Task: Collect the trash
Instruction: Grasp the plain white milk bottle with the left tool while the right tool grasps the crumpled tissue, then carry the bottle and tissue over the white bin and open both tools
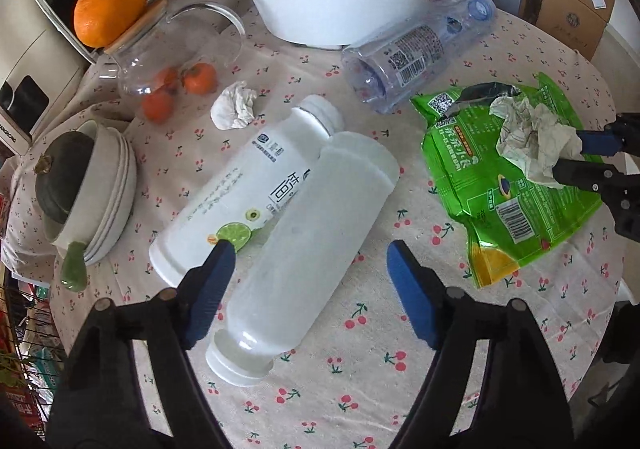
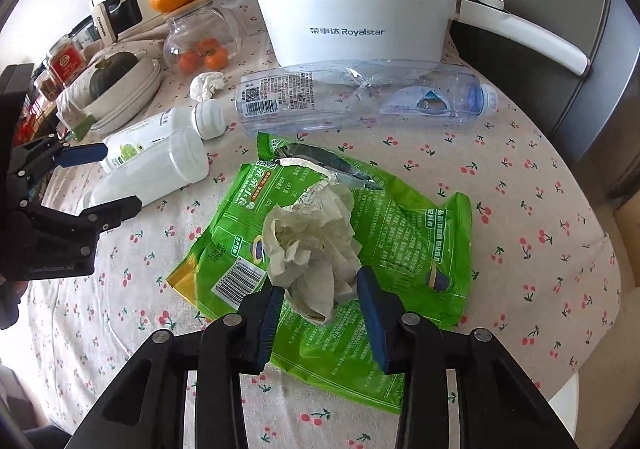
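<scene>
Left gripper (image 1: 308, 269): jaws spread wide, one on each side of the frosted bottle (image 1: 304, 249), not clamped on it.
Right gripper (image 2: 320, 303): jaws drawn in around the crumpled paper (image 2: 316, 245), blue pads touching its sides.
Crumpled paper: a loose off-white wad sitting on top of the green snack bag (image 2: 400, 233).
Green snack bag: flat on the surface (image 2: 540, 189), torn open at its far end, barcode toward the near left.
Frosted bottle: lying on its side, resting partly over the white lime-label bottle (image 1: 224, 193) just to its left.
Clear bottle (image 2: 360, 97): on its side, far of the bag, right against the white electric pot (image 2: 352, 21).
Small tissue ball (image 1: 234, 105): far left, near the glass jug (image 1: 176, 53).
Glass jug: an orange (image 1: 110, 9) sits on its lid, small oranges inside.
Bowls (image 1: 100, 189): stacked at the left edge, holding a dark green squash.
</scene>
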A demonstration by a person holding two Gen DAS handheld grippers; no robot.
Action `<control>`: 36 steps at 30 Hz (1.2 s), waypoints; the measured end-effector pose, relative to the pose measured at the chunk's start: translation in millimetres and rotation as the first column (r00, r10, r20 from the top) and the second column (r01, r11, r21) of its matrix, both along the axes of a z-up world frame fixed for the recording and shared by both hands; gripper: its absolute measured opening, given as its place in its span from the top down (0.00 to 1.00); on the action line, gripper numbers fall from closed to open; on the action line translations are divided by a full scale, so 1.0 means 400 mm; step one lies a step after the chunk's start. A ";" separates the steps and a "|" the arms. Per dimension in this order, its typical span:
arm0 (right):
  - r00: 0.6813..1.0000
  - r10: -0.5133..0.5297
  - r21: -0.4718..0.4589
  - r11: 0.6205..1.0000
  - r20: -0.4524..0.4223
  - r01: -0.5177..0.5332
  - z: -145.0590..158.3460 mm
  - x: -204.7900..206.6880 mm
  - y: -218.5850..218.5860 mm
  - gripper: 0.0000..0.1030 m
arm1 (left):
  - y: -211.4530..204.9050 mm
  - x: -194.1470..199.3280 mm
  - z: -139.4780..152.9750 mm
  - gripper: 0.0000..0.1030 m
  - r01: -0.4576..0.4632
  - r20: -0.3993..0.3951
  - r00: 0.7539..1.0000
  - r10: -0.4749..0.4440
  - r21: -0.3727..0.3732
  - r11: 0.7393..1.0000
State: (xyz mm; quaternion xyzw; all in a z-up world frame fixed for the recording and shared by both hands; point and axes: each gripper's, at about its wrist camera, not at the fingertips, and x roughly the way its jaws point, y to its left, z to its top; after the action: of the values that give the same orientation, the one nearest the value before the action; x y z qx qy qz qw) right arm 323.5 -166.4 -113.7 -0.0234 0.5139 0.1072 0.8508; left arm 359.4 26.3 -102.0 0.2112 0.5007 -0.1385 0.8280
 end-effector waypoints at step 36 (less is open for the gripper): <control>0.998 0.067 0.094 0.993 -0.005 -0.066 -0.019 0.042 0.051 0.79 | 0.061 -0.243 -0.059 0.46 -0.361 -0.235 0.921 0.311 -0.213 0.908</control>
State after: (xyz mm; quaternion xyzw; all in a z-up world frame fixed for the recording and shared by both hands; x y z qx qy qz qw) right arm 340.4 -145.9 -121.5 -0.0002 0.5108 0.1594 0.8448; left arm 262.4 50.8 -125.5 -0.0002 0.5868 -0.0761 0.8061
